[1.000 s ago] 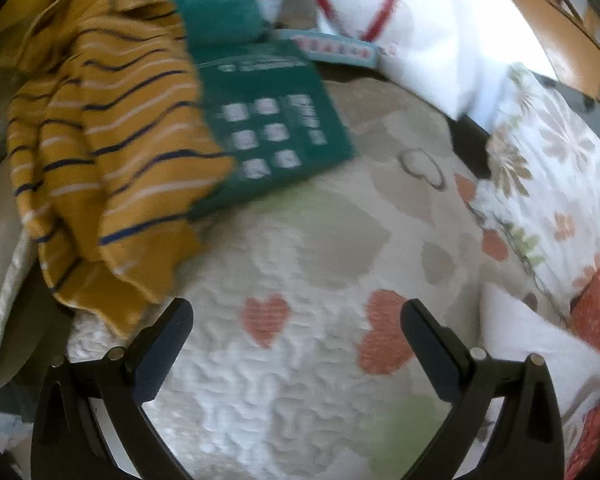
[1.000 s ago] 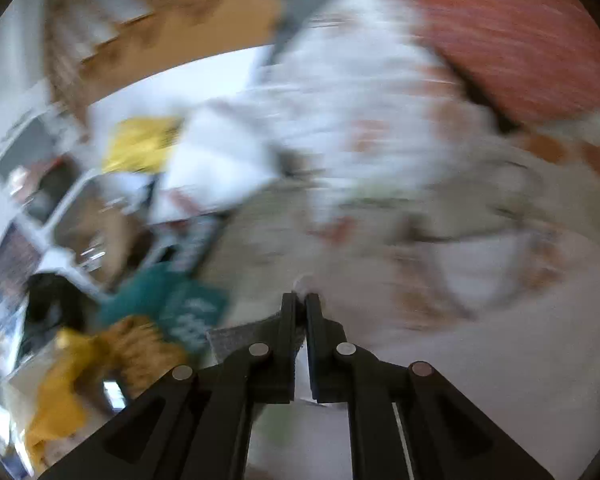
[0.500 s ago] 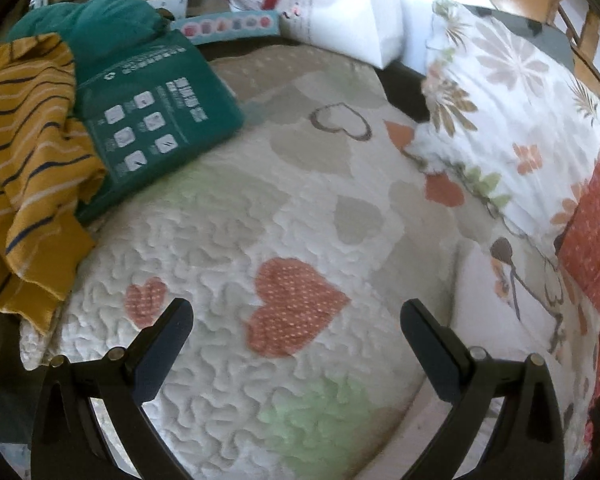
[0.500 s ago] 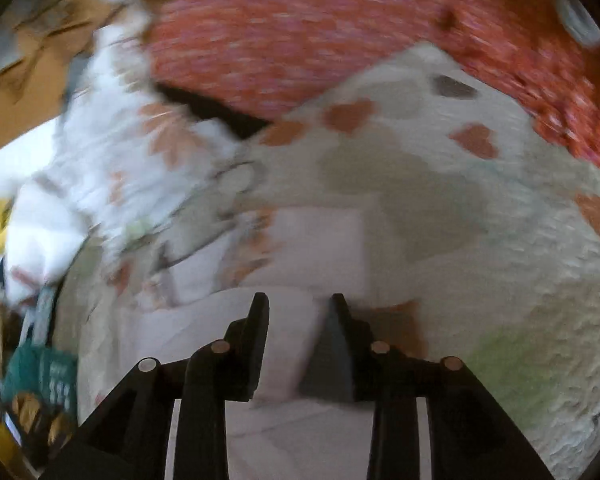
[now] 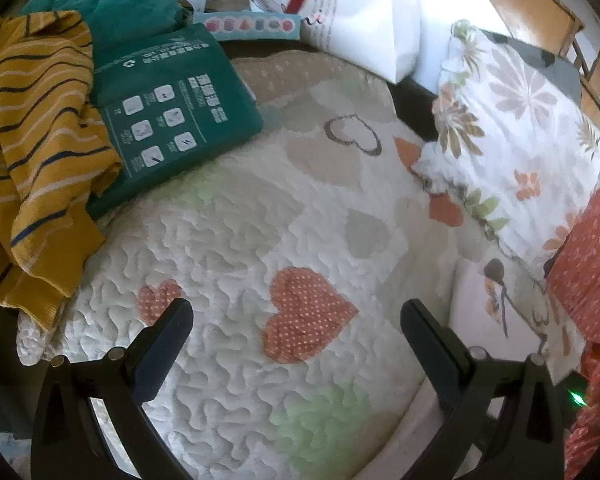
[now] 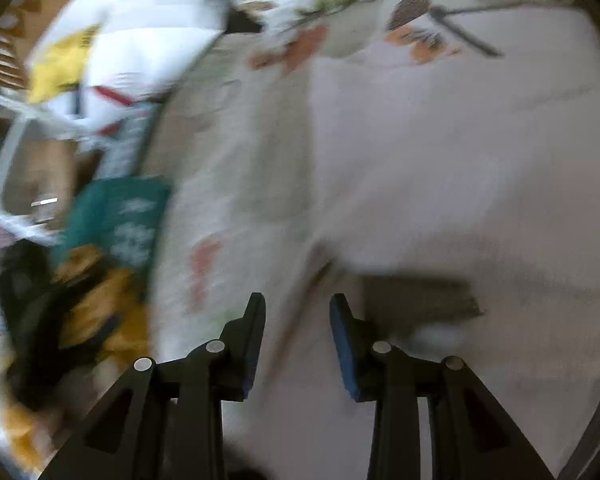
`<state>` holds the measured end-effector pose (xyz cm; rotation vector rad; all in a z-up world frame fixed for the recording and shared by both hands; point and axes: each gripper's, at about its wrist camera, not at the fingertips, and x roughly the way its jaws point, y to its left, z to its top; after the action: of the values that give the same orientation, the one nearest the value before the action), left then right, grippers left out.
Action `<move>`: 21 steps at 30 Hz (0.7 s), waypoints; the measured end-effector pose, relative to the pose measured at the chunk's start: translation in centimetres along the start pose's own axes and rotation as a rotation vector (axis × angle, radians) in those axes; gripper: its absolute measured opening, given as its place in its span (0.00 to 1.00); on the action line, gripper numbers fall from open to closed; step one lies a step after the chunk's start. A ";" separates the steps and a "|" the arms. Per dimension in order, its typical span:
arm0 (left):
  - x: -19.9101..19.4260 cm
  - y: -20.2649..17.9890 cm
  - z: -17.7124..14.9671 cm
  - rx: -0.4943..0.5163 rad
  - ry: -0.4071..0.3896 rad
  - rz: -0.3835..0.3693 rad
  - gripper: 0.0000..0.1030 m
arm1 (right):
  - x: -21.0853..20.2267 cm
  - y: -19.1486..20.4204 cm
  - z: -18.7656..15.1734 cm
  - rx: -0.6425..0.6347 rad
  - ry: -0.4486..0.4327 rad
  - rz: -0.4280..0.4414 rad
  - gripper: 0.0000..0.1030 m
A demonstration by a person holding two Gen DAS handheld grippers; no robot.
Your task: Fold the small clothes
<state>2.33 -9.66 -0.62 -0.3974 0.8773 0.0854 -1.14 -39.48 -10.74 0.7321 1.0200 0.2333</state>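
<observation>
The left gripper (image 5: 296, 316) is held wide open with nothing between its fingers, above a white quilted bedspread (image 5: 228, 248) printed with hearts. A red dotted heart (image 5: 306, 314) is seen just ahead of the gap between the fingers. Beyond the right finger, a pale garment with a bird print (image 5: 496, 300) is laid flat on the quilt, its edge running under the finger's base. Further ahead on that side a floral pillow (image 5: 512, 120) and a red patterned fabric (image 5: 592, 264) are found. Ahead of the left finger, a mustard striped garment (image 5: 36, 152) is draped over the quilt's edge, touching a green bag (image 5: 168, 116) beside it. A white pillow (image 5: 364, 20) is seen farthest away.

The right gripper (image 6: 298, 312) is parted moderately and nothing is gripped. In this blurred view the pale garment (image 6: 440, 168) is spread directly beneath and ahead of the fingers, a fold edge running between them. The green bag (image 6: 120, 216) and mustard garment (image 6: 96, 304) are seen far off to the left.
</observation>
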 end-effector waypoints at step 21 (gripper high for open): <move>-2.2 5.4 1.3 -0.128 -0.063 0.006 1.00 | 7.5 12.9 -1.5 -0.709 -0.076 -0.551 0.69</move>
<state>0.57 -3.97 0.17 -0.5089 0.8135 0.1591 3.42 -25.49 -7.97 -0.1878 0.9416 0.0726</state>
